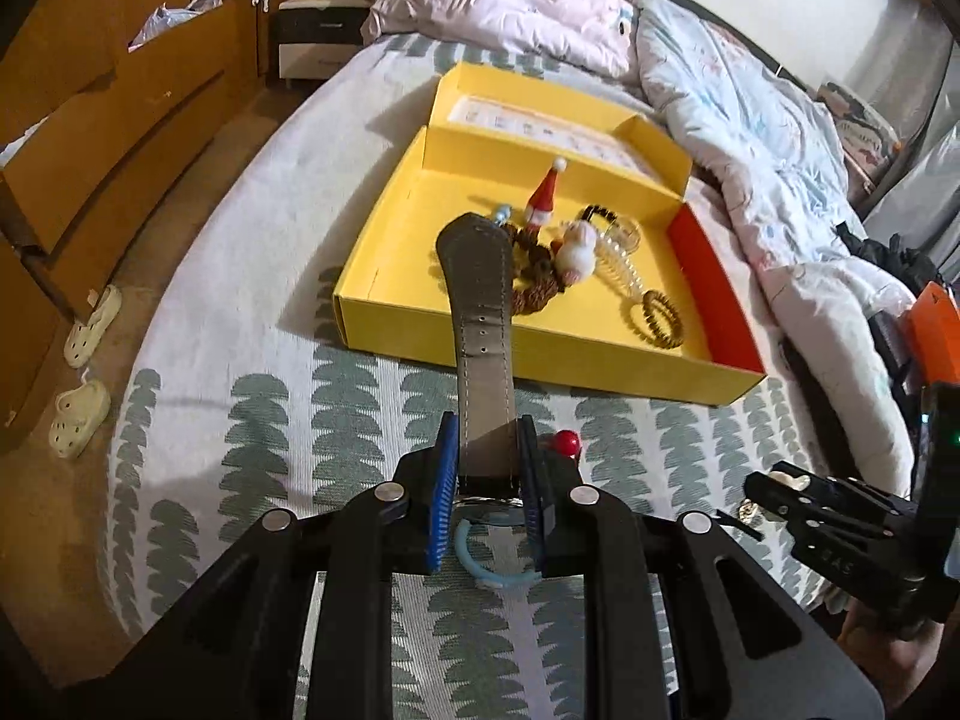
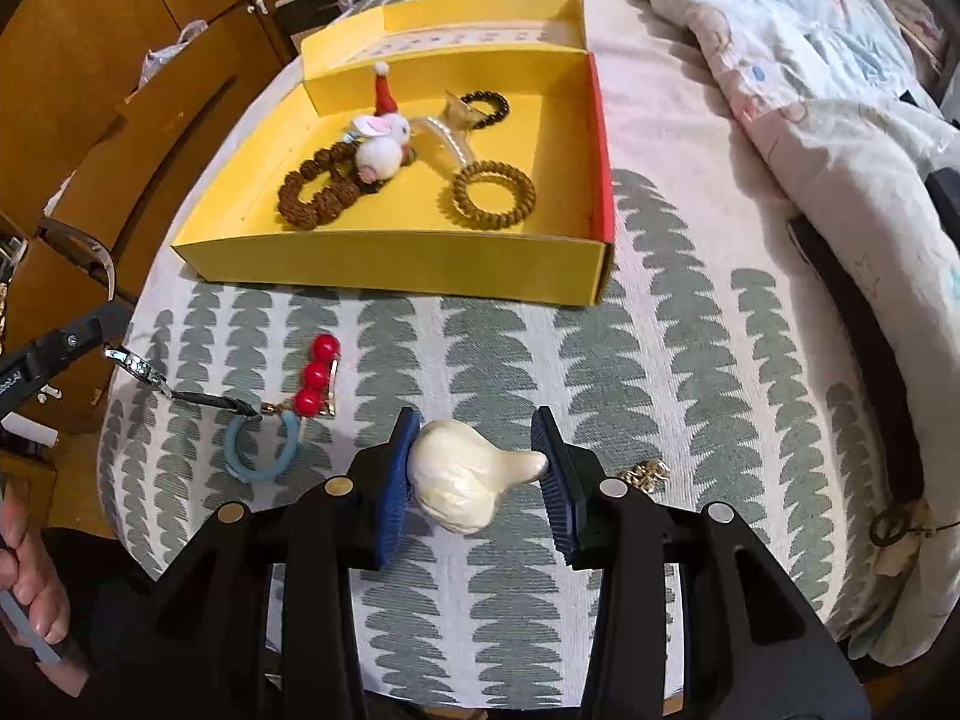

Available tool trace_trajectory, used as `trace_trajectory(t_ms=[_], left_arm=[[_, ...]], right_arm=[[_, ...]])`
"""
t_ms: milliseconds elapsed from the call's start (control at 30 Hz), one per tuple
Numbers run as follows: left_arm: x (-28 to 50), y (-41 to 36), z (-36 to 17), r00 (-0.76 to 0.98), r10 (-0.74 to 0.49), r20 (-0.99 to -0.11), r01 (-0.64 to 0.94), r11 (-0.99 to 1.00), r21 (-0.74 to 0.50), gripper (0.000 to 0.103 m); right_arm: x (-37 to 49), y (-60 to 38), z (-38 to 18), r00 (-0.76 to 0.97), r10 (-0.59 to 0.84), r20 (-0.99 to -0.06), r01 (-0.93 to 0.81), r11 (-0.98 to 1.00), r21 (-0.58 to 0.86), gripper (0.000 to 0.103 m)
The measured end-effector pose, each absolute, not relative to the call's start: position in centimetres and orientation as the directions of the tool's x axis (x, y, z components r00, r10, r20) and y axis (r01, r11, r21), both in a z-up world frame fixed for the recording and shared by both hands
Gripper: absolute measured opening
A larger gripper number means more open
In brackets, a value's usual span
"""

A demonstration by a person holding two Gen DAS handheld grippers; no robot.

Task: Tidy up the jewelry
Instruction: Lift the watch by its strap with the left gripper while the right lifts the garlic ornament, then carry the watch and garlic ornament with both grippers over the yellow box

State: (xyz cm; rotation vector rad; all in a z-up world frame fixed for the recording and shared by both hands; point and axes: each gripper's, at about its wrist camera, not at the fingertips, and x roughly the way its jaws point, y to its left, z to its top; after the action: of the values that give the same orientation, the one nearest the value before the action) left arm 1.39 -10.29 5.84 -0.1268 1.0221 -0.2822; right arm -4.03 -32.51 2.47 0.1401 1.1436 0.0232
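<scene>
My left gripper (image 1: pixel 487 468) is shut on a grey leather watch strap (image 1: pixel 480 300) that sticks up and forward toward the yellow box (image 1: pixel 540 354). In the right wrist view my right gripper (image 2: pixel 477 468) is shut on a cream garlic-shaped charm (image 2: pixel 462 477) just above the bedspread. The yellow box (image 2: pixel 390 261) holds a brown bead bracelet (image 2: pixel 315 192), a white plush rabbit with a Santa hat (image 2: pixel 384 141), a coiled amber hair tie (image 2: pixel 493 193), a black bead bracelet (image 2: pixel 489 105) and a clear clip. A red bead clip (image 2: pixel 315 378) and a blue ring (image 2: pixel 261 447) lie on the bedspread.
A gold chain piece (image 2: pixel 647 474) lies right of the right gripper. A crumpled duvet (image 2: pixel 810 60) covers the bed's right side. A wooden wardrobe (image 1: pixel 90 120) and white slippers (image 1: pixel 84 360) stand left of the bed. A black strap (image 2: pixel 864 360) lies along the bed's right edge.
</scene>
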Motion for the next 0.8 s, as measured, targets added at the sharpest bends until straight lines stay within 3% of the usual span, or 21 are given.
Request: trace_trajectory(t_ms=[800], left_arm=[[8.7, -12.5, 11.0, 0.585, -0.253, -0.771, 0.15, 0.968, -0.203, 0.02]], right_arm=[[3.6, -31.4, 7.2, 0.505, 0.134, -0.852, 0.08, 0.976, 0.2, 0.04]])
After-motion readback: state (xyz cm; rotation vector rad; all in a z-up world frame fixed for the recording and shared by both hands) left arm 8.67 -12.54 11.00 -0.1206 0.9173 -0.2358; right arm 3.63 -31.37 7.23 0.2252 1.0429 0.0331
